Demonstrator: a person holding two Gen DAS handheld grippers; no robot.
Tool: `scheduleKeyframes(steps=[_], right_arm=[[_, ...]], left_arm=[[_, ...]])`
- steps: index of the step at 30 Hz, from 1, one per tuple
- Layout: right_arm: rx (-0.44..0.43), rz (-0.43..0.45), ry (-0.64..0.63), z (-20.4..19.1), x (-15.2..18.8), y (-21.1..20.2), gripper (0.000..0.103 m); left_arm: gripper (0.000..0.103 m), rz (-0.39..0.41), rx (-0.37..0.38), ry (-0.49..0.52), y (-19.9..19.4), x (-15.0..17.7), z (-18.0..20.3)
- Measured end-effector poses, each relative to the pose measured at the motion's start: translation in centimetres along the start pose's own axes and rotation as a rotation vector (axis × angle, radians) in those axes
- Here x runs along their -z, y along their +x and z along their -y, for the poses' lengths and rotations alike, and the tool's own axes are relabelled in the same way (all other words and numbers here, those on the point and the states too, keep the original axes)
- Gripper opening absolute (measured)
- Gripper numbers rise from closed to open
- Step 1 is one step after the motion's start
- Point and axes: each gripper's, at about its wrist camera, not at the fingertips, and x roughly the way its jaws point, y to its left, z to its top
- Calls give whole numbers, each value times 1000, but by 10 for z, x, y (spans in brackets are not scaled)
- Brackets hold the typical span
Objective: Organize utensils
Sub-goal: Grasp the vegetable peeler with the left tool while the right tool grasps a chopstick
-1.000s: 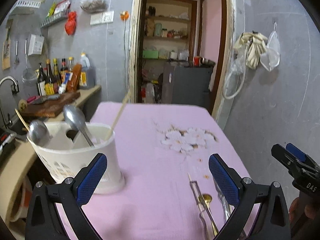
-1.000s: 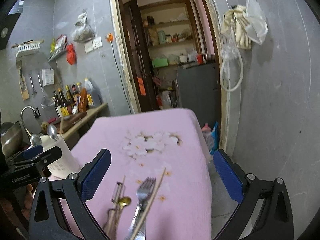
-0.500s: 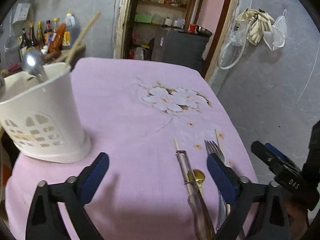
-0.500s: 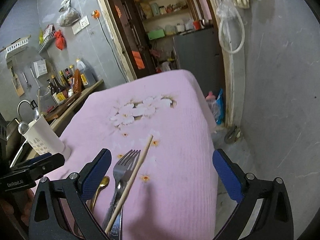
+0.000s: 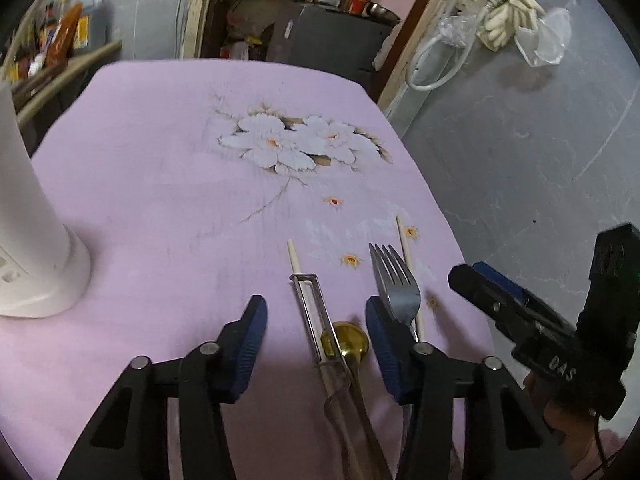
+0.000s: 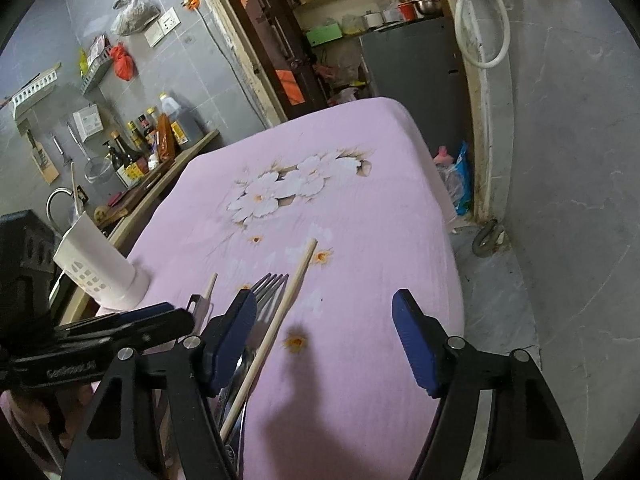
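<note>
Your wrist cams sit low and close, facing the doorway; both share the pink flowered tablecloth and steel fork.

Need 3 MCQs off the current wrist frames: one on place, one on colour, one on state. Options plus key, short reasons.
1. Where does the white perforated plastic utensil holder stand relative to the loose utensils?
A. to their left
B. to their right
C. on top of them

2. What colour is the bowl of the small metal spoon?
A. red
B. gold
C. black

3. What state is the left claw in?
A. shut on the steel fork
B. shut on a chopstick
C. open, holding nothing

Key: 1 A, the holder sits at the left edge of the pink flowered tablecloth; 2 B, the bowl shines gold; 3 C, its jaws stand apart over the spoon and the clear-handled peeler, and the steel fork lies free.
</note>
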Motion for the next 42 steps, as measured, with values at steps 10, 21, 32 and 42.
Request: scheduleKeyframes(steps=[10, 21, 32, 42], right_arm=[[6, -44, -25, -2, -1, 9, 65], [70, -92, -90, -13, -8, 23, 59], [71, -118, -113, -25, -20, 37, 35], [15, -163, -38, -20, -25, 52, 15]], left_arm=[[25, -70, -35, -20, 13, -7, 0], [17, -90, -59, -60, 4, -7, -21], [16, -96, -91, -69, 3, -9, -26], [16, -101, -111, -42, 7, -14, -25]])
